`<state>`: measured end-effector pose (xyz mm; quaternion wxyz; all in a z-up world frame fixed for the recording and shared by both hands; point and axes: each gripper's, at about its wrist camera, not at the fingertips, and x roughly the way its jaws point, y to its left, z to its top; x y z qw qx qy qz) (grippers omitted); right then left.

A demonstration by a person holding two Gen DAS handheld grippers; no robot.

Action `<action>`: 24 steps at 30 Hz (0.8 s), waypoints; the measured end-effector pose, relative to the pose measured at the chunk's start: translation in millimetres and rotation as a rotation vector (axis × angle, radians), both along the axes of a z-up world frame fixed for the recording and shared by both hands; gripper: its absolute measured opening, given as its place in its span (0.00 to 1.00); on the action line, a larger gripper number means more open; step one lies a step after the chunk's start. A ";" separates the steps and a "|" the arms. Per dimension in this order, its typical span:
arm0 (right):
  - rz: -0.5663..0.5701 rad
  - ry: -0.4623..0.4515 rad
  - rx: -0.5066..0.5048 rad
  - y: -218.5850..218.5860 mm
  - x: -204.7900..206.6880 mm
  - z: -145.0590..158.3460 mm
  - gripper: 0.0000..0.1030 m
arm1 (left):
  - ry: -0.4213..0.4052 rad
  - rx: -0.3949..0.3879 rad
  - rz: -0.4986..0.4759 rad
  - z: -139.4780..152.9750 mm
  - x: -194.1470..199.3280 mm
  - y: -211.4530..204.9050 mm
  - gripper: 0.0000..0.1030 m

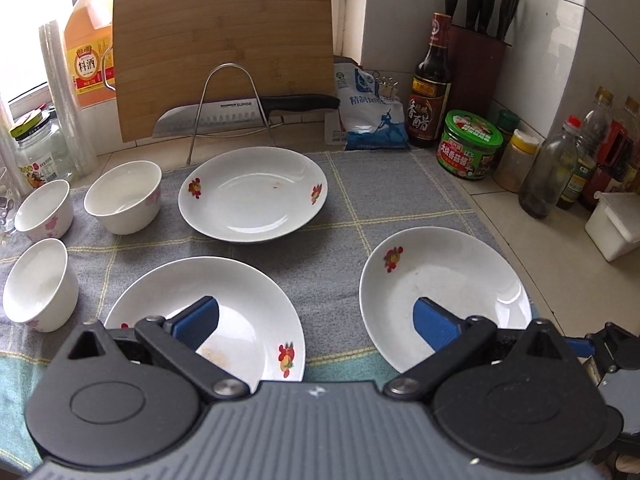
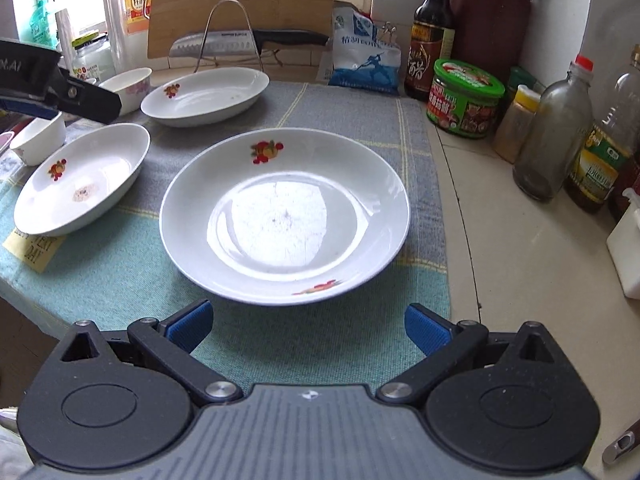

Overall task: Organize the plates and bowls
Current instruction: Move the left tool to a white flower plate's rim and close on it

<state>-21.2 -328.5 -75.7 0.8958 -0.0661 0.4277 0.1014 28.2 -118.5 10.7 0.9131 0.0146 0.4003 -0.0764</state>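
Three white plates with red fruit prints lie on a grey-green cloth (image 1: 340,248): a far plate (image 1: 252,194), a near-left plate (image 1: 240,312) and a right plate (image 1: 444,280). Three white bowls (image 1: 124,196) (image 1: 44,208) (image 1: 38,284) stand at the left. My left gripper (image 1: 316,324) is open and empty, hovering above the two near plates. My right gripper (image 2: 308,328) is open and empty, just short of the right plate's (image 2: 284,216) near rim. The near-left plate (image 2: 84,184) and far plate (image 2: 204,94) also show in the right wrist view.
A wire rack (image 1: 230,108), a knife (image 1: 248,114) and a cutting board (image 1: 222,60) stand at the back. A salt bag (image 1: 372,116), sauce bottles (image 1: 430,84), a green jar (image 1: 472,144) and a knife block (image 1: 478,68) line the right wall. A white box (image 1: 612,224) sits at the right.
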 end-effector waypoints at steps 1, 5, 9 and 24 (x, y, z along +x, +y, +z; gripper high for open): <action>0.004 0.015 -0.002 -0.9 2.0 -5.1 1.00 | 0.005 0.003 0.011 -0.7 1.0 -1.2 0.99; 0.042 0.026 0.019 -2.0 7.2 -14.6 1.00 | 0.004 0.027 0.053 -0.5 3.5 -6.2 0.99; 0.090 0.012 0.012 2.2 15.8 -18.3 1.00 | -0.006 0.045 0.076 0.8 6.0 -9.3 0.99; 0.177 -0.129 0.048 -5.7 4.4 -27.8 1.00 | 0.019 -0.071 -0.122 -7.4 41.7 -29.5 0.99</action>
